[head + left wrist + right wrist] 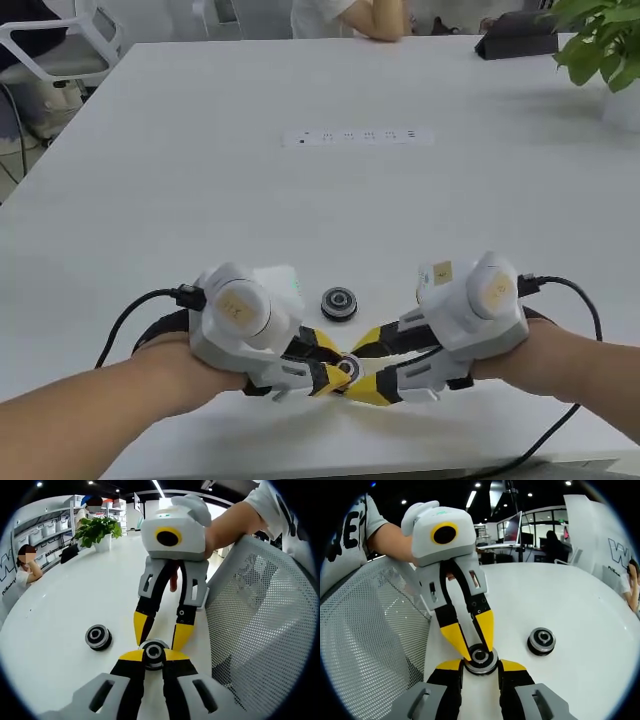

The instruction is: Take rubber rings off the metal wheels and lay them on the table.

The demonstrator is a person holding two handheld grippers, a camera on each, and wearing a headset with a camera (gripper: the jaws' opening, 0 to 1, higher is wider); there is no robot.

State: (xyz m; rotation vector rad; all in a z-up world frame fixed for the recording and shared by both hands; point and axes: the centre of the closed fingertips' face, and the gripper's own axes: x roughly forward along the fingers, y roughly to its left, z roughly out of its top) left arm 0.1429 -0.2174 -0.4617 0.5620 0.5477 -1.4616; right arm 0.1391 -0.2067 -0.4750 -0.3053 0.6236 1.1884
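Pinched between both our grippers at the table's (200,180) near edge sits one metal wheel (347,368). Left gripper (153,655) and right gripper (481,665) clamp it from opposite sides. We see a second wheel (339,303) lying just beyond.

wheel (347,368) between left gripper (333,377) and right gripper (362,374), table (200,180) near edge | second wheel (339,303) just behind | power strip (358,137) mid-table | plant (600,40) far right
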